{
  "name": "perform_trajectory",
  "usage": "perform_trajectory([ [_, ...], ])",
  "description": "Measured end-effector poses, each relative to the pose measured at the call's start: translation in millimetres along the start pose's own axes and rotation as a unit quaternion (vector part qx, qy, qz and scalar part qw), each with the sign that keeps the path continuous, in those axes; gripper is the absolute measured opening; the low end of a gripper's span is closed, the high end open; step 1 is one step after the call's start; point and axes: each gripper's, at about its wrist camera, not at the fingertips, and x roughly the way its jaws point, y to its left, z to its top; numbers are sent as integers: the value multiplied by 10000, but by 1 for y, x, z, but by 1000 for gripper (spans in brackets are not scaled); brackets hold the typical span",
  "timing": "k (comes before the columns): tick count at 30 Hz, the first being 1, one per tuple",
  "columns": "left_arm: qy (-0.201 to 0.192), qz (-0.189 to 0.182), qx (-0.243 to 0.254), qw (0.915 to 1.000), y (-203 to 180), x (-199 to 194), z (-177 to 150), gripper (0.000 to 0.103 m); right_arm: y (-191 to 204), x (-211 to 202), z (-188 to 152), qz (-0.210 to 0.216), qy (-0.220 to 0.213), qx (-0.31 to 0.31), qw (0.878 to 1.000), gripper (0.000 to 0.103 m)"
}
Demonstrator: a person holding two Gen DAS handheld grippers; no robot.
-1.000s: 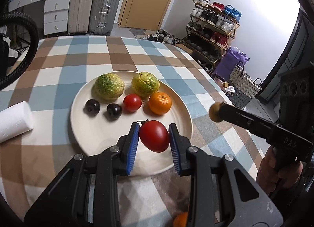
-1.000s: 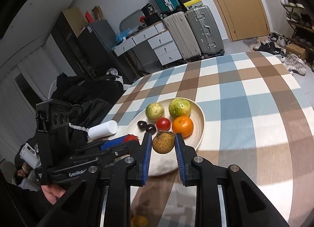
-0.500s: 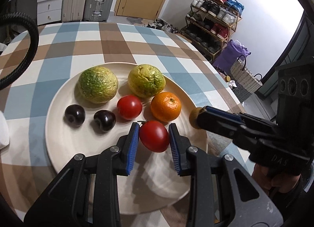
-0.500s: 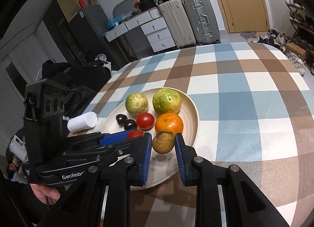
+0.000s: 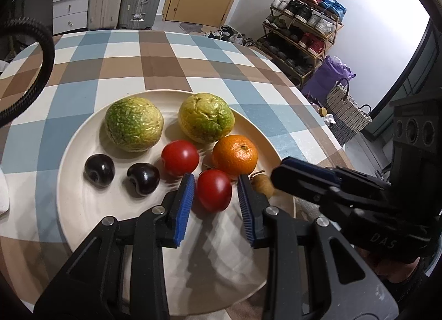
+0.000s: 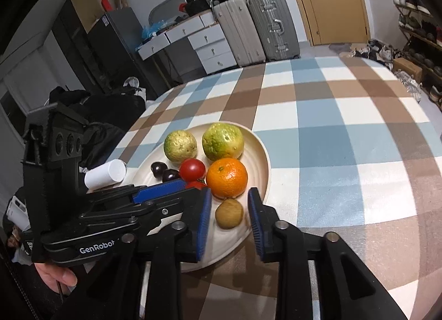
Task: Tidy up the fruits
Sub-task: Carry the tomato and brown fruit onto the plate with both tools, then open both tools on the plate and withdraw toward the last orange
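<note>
In the left wrist view the left gripper (image 5: 215, 195) has its jaws parted around a red tomato (image 5: 214, 193) lying low on the cream plate (image 5: 71, 181), with a gap on either side, so it looks released. In the right wrist view the right gripper (image 6: 229, 216) stands wide apart around a small brown fruit (image 6: 229, 213) resting on the plate's near rim just below the orange (image 6: 227, 178), touching neither pad. From that view the gripped-side tomato is mostly hidden behind the left gripper's blue pad; in the left view the brown fruit shows only partly at centre right, behind the right-hand finger.
</note>
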Motion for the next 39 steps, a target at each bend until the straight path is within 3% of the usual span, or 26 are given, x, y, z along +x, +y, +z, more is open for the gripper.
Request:
perform_trajectory([
  [1, -12, 10, 6, 10000, -1, -3, -1, 28, 1, -5, 0, 9, -74, -2, 10000, 40],
  [3, -42, 70, 28, 10000, -3, -8, -2, 29, 3, -15, 0, 40, -235, 0, 9997, 41],
  [12, -300, 245, 129, 9992, -19, -48, -11, 47, 18, -61, -4, -22, -723, -59, 9974, 51],
  [14, -375, 270, 163, 9988, -24, -59, -13, 50, 21, -70, -6, -55, -803, -61, 9967, 57],
  [23, -703, 414, 267, 9963, -42, -110, -27, 75, 37, -113, -21, -115, -1223, -123, 9923, 81],
  [24, -754, 454, 254, 9958, -44, -117, -30, 81, 39, -118, -24, -127, -1264, -128, 9918, 82],
  [32, -910, 698, 170, 9933, -50, -152, -49, 92, 49, -145, -44, -277, -1562, -196, 9871, 99],
  [34, -995, 731, 122, 9923, -50, -160, -59, 102, 50, -151, -52, -317, -1617, -171, 9862, 100],
  [39, -1082, 785, 200, 9908, -54, -175, -81, 102, 54, -160, -69, -457, -1659, -195, 9849, 102],
])
